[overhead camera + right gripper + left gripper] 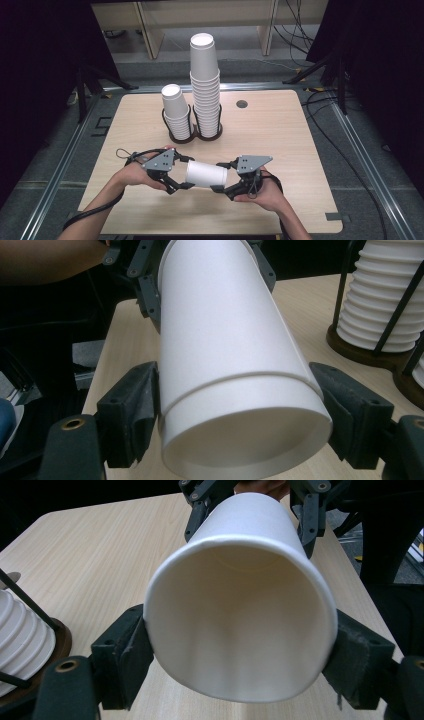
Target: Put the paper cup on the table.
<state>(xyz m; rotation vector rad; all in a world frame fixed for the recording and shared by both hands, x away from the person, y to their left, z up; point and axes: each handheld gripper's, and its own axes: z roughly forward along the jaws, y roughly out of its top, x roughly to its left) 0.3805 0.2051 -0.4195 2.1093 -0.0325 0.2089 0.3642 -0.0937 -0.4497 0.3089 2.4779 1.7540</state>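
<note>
A white paper cup (206, 173) lies on its side in the air above the table (280, 130), between your two grippers. Left gripper (235, 645) clenches the rim end; right gripper (240, 415) brackets the base end, and whether its pads press cannot be told. Expect a light, thin-walled, easily crushed cup (grip gently near the stiffer rim). Behind, a two-ring holder (192, 135) carries two cup stacks (205, 85).

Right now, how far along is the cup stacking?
Done: short stack and tall stack sit in the holder. In hand: paper cup, left hand-held gripper at its mouth, right hand-held gripper at its base. Left: probably stacking it.
</note>
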